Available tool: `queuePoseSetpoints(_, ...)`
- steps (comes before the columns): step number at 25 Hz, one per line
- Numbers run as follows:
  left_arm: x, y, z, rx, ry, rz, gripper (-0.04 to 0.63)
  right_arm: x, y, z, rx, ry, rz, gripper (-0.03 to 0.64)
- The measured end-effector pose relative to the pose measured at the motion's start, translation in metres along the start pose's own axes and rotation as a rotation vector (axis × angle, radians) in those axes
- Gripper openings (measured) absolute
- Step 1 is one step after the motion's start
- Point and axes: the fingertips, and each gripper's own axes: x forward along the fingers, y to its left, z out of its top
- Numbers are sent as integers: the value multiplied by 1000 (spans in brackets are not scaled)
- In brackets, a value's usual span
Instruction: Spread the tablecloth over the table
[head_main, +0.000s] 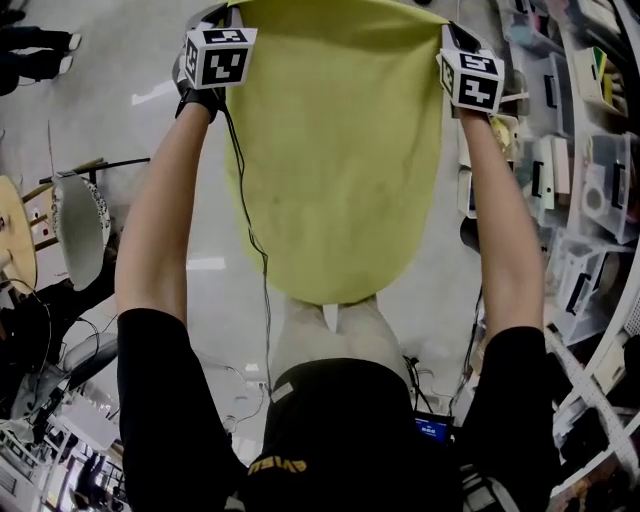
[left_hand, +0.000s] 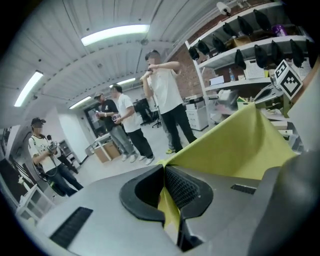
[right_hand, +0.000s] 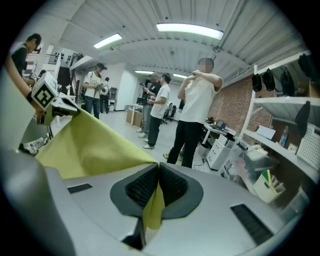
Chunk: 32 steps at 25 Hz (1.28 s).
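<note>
The left gripper (left_hand: 163, 175) is shut tight on one corner of the yellow tablecloth (head_main: 340, 150). The right gripper (right_hand: 157, 182) pinches the other corner. The cloth stretches between the two sets of jaws and hangs below them. To do this well, I think both grips must be firm and level, so the top edge is straight. Shelves (head_main: 590, 180) stand close beside the right jaws. Beside the left jaws there is more open floor (head_main: 120, 120).

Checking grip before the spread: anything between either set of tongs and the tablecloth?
Nothing visible. The left tongs and the right tongs are each shut directly on the tablecloth, its upper edge pinched between them.
</note>
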Motion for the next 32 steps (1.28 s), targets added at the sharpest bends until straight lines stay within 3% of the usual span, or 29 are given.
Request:
queuePoseSetpoints(2,8,-7,-19,11,46,11,28,6,5,-15,69,8,15,39)
queuePoseSetpoints(4,14,-19,-44,41,117,-11,97,11,14,-31,124,31,42,129)
queuePoseSetpoints(6,16,-35,-71,65,186,-61,165,13,27,-47,123,62,76,159)
queuePoseSetpoints(9,10,-50,-101,81,247,-107,189,11,45,-63,83,83,114,201)
queuePoseSetpoints(21,-47,-46,-108,-24,177,-115,187,-29,41,-53,108,44,86,200)
queuePoseSetpoints(24,-104,-59,-128,-85,123,-147,184,-79,59,-67,97,26,116,203)
queuePoseSetpoints(27,-196,-76,-158,-160,61,-145,161,-175,86,-94,127,0,162,183)
queuePoseSetpoints(32,-380,-107,-174,-415,-137,-122,94,-383,126,-110,304,-94,117,76)
